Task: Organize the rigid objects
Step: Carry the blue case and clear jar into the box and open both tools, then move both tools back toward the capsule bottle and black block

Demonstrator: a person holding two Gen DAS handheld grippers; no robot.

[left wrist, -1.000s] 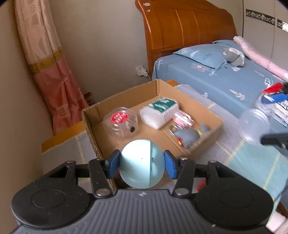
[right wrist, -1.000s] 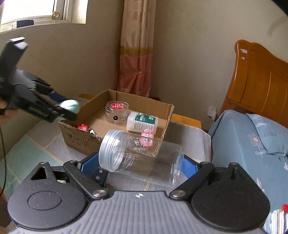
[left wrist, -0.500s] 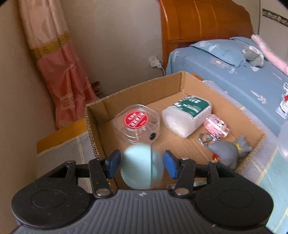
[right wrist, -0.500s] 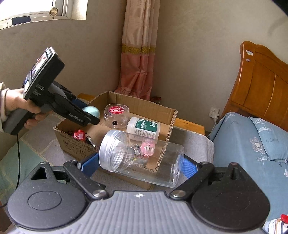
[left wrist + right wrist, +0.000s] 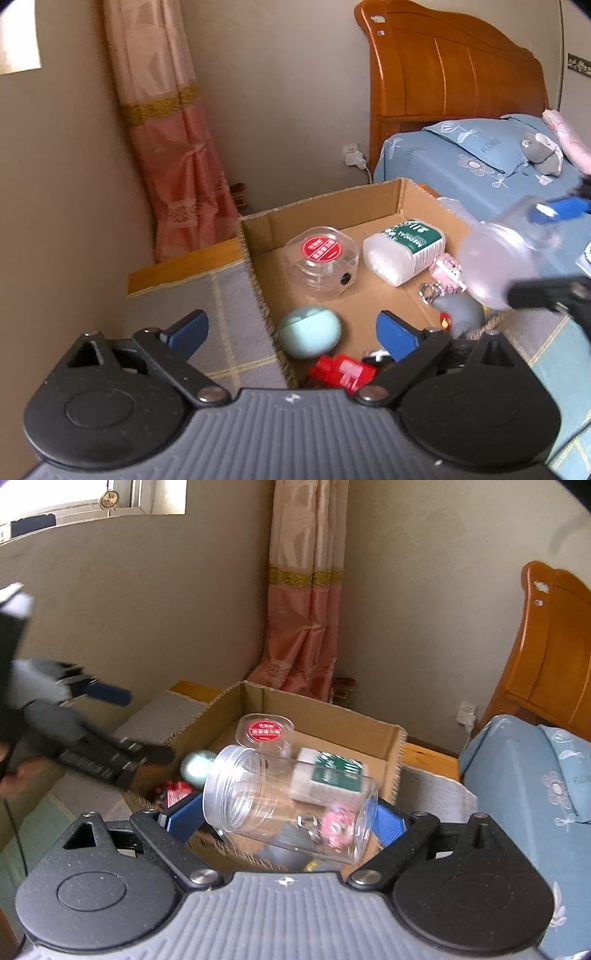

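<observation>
Left hand-held gripper (image 5: 291, 332) gapes empty above the pale-blue egg-shaped case (image 5: 309, 331) in the cardboard box (image 5: 325, 206); right hand-held gripper (image 5: 290, 821) clamps a clear jar (image 5: 291, 801). Blue bed (image 5: 480, 166) lies far right.

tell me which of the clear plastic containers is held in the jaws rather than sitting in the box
The big ribbed-neck jar, lying sideways and empty in the right gripper. The squat red-labelled container rests on the cardboard box floor, untouched.

Left gripper (image 5: 291, 332) jaws spread wide, holding nothing, right gripper (image 5: 290, 818) clamped around its load
</observation>
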